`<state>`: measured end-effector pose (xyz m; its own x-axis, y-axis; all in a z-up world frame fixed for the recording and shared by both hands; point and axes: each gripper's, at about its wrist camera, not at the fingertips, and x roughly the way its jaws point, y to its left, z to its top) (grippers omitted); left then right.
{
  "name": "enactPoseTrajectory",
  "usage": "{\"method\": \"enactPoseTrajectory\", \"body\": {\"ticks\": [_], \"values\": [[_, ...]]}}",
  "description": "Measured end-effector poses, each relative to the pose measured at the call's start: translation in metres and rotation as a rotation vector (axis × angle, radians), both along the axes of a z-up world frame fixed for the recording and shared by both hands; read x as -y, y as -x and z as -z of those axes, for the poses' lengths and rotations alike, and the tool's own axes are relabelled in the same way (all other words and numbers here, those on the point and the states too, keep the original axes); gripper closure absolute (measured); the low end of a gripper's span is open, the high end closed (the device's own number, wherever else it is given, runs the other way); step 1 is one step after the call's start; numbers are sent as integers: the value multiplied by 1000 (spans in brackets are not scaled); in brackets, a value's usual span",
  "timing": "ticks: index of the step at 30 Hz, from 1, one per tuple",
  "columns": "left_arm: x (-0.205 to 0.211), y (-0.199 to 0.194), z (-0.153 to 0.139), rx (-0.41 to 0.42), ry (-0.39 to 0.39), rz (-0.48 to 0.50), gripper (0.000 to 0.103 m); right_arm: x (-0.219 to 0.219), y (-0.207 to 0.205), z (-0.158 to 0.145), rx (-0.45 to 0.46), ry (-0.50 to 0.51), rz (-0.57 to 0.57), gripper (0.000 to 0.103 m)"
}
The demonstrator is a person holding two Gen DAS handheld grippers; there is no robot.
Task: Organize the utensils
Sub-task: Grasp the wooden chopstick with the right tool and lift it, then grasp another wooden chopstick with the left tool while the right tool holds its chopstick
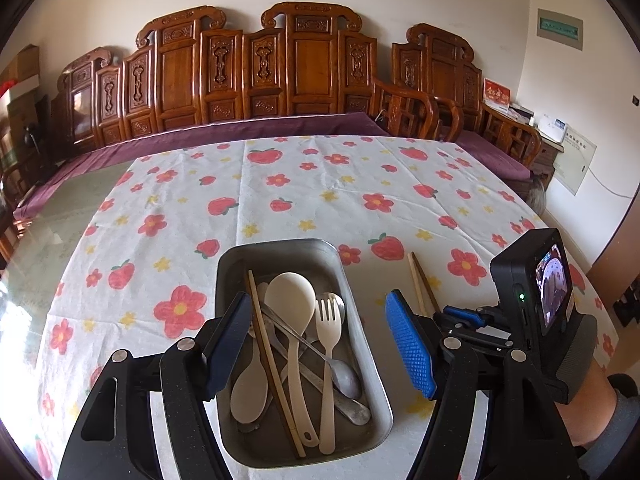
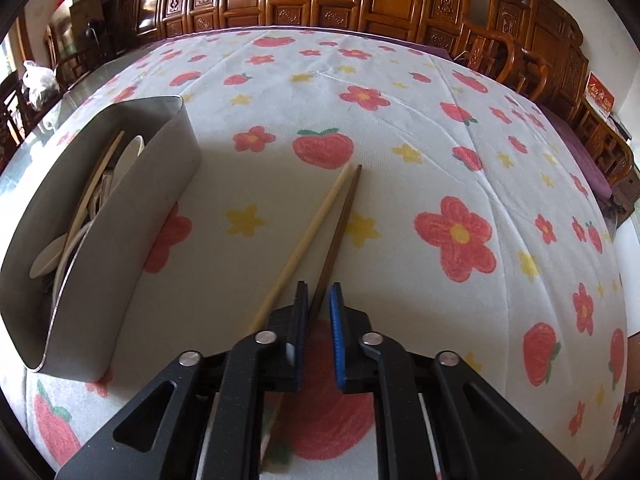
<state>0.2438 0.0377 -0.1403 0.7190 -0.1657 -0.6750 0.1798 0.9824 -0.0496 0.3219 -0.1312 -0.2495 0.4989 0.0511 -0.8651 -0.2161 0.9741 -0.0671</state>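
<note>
Dark chopstick (image 2: 338, 232) pointing away, nipped by right claw (image 2: 318, 308), left claw (image 1: 320, 344) wide

Tablecloth (image 2: 280, 152) is white with red flowers with yellow centres, red strawberries with green leaves, and little yellow stars. The tray (image 1: 280, 252) is dull grey metal. Inside: a cream-white plastic spoon (image 1: 290, 300) and a matching cream fork (image 1: 328, 320), a silvery metal spoon (image 1: 348, 380), and a tan chopstick (image 1: 272, 360). On the cloth there's a pale tan chopstick (image 2: 308, 240) next to a dark brown chopstick (image 2: 340, 232). The right gripper (image 2: 318, 300) and the left gripper (image 1: 320, 344) are both black, with bright blue finger pads (image 1: 408, 348). Carved bench (image 1: 304, 64) is reddish-brown with a purple cushion (image 1: 240, 136).
</note>
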Motion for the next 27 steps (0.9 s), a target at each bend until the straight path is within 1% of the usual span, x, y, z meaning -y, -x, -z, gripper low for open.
{"method": "enactPoseTrajectory", "body": {"ticks": [5,13,17,20,23,25,27], "values": [[15,1,3,-1,-7,30,37,24,8,-3,-1,0,1,97],[55,2,17,-19,-52,106,37,78,32,-16,43,-57,-3,97],[72,6,26,-29,-71,143,37,92,44,-18,65,-68,-25,97],[84,9,31,-33,-86,169,40,97,48,-15,70,-88,-28,97],[93,10,38,-51,-92,187,44,98,51,-15,82,-103,-33,97],[99,11,44,-67,-92,197,49,98,53,-14,86,-116,-36,97],[104,11,50,-83,-92,206,51,98,54,-11,83,-125,-39,97]]}}
